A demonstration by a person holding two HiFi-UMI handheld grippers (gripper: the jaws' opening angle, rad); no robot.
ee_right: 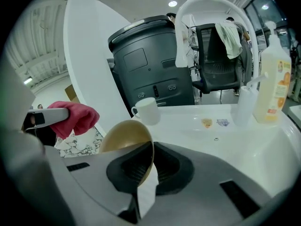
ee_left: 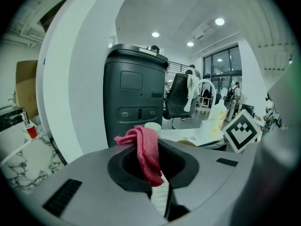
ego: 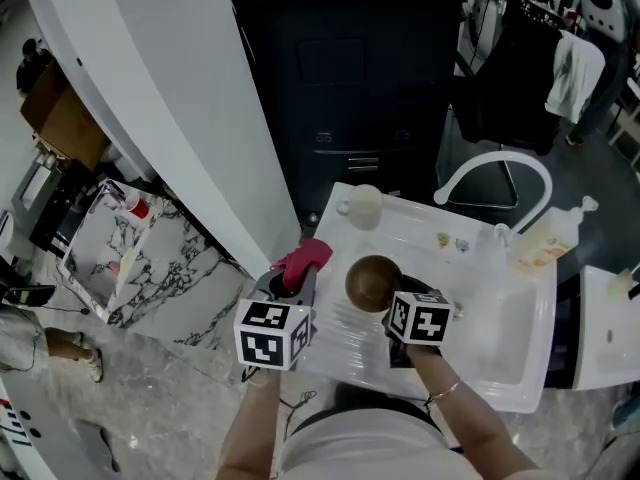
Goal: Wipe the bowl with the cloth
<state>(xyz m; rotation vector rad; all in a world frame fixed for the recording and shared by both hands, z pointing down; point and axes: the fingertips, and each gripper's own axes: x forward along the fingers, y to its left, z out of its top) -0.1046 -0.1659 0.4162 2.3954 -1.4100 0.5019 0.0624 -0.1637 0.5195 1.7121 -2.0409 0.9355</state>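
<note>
Head view: left gripper (ego: 292,286) clamped on red cloth (ego: 305,258); cloth bunched above jaws. Right gripper (ego: 398,308) pinches rim of brown bowl (ego: 372,281), jaws narrow, rim between pads. Bowl held tilted on edge over flat part of white sink unit (ego: 500,368), left of basin. Cloth near bowl's left side, not touching. White mug (ego: 363,206) upright at unit's far corner. Soap bottle (ego: 545,240) beside faucet (ego: 495,168). Black bin (ego: 350,78) behind unit.
</note>
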